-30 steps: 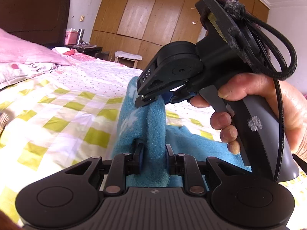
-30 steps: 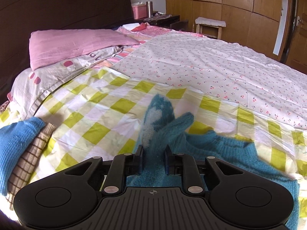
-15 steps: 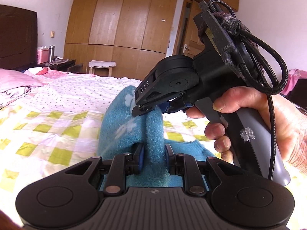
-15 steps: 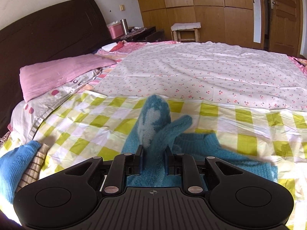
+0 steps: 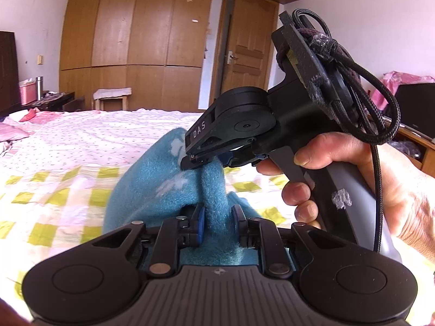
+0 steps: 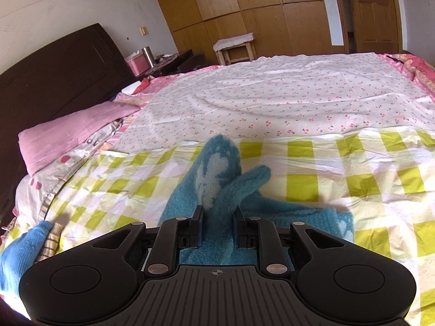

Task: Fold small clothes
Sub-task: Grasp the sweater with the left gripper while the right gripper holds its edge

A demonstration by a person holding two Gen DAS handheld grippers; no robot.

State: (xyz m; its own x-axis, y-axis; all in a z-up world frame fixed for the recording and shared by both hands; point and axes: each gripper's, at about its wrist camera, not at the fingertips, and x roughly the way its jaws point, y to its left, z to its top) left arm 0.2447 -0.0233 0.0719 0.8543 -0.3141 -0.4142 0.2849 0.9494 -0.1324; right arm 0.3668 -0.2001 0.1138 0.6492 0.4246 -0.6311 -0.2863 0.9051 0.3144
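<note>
1. Your left gripper (image 5: 216, 224) is clamped on a fold of the blue garment (image 5: 152, 187); the fuzzy cloth is pressed between both fingers and rises up from them.
2. Your right gripper (image 6: 216, 226) is also clamped on the same garment (image 6: 217, 168). In the left view you see it from the side, its tips (image 5: 199, 160) biting the cloth just beyond your left fingers.
3. Your right hand (image 5: 353, 182) is wrapped around the grey handle, at the right of the left view, with a black cable (image 5: 380, 108) looped above it.
4. The garment is lifted in the middle, and the top part with pale marks stands up in front of both cameras. The rest of it lies on the checked sheet (image 6: 299, 184), spreading to the right in the right view.
5. Beyond the checked sheet lies a white sheet (image 6: 272, 103) with small cherries, reaching to the far side of the bed.
6. At the left are a pink pillow (image 6: 68, 135) and the dark headboard (image 6: 54, 76).
7. At the near left edge of the right view you have a blue cloth (image 6: 19, 250) on top of a brown checked cloth (image 6: 50, 241).
8. Far behind are a stool (image 6: 235, 44), the wardrobe (image 5: 130, 35) and a door (image 5: 247, 49).
</note>
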